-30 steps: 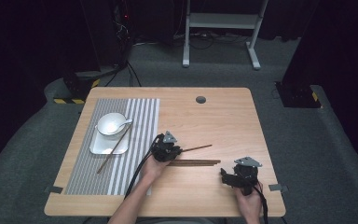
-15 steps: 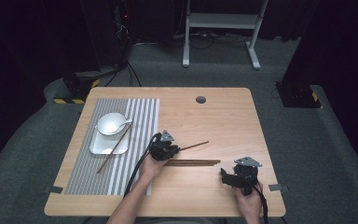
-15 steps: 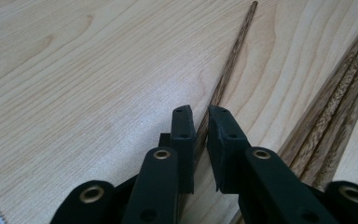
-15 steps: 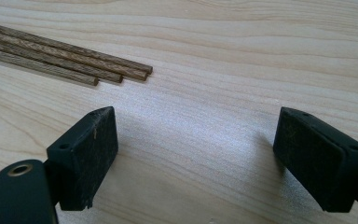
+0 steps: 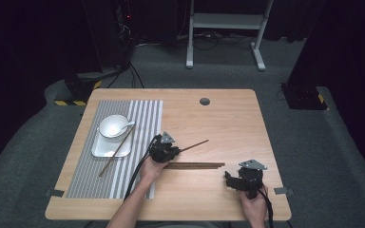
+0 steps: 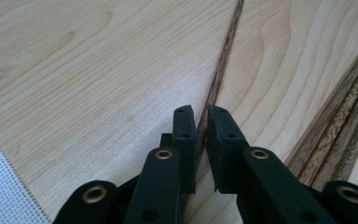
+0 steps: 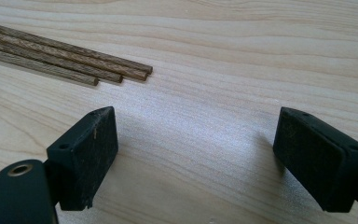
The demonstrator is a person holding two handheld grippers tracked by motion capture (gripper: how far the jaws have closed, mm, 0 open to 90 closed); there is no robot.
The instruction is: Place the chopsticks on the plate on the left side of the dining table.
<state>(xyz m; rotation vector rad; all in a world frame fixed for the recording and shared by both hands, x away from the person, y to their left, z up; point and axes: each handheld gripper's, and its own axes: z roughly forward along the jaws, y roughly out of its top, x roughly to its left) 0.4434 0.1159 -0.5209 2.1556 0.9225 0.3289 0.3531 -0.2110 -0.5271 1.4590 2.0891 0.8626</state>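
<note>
Wooden chopstick (image 6: 220, 74) pinched in the left claw (image 6: 201, 123), jaws pressed right in on its near end w/ hardly a gap. Left claw view gives the close look: stick runs away from the jaws across the pale desk (image 6: 74, 70), grain plain to see, and the other chopsticks (image 6: 340, 126) lie along the right edge, apart from it. White weave of the placemat (image 6: 0, 186) peeks in at bottom left.

High view has what the close-up can't: left claw (image 5: 164, 148) sits mid-desk, just right of the striped placemat (image 5: 142, 118), held stick (image 5: 193, 145) angling up-right. Bundle of chopsticks (image 5: 197, 166) lies flat just below it. On the mat, a white bowl (image 5: 112, 126) w/ a spoon (image 5: 125, 126) sits on a white plate (image 5: 110, 148), one more chopstick (image 5: 115, 152) leaning across the plate's edge.

Right claw (image 5: 233, 180) sits near the desk's front right corner, clear of the bundle. Right claw view settles its state: right claw (image 7: 196, 154) spread wide, bare wood between the jaws, three chopstick tips (image 7: 121, 74) ending up-left, not touching it.
</note>
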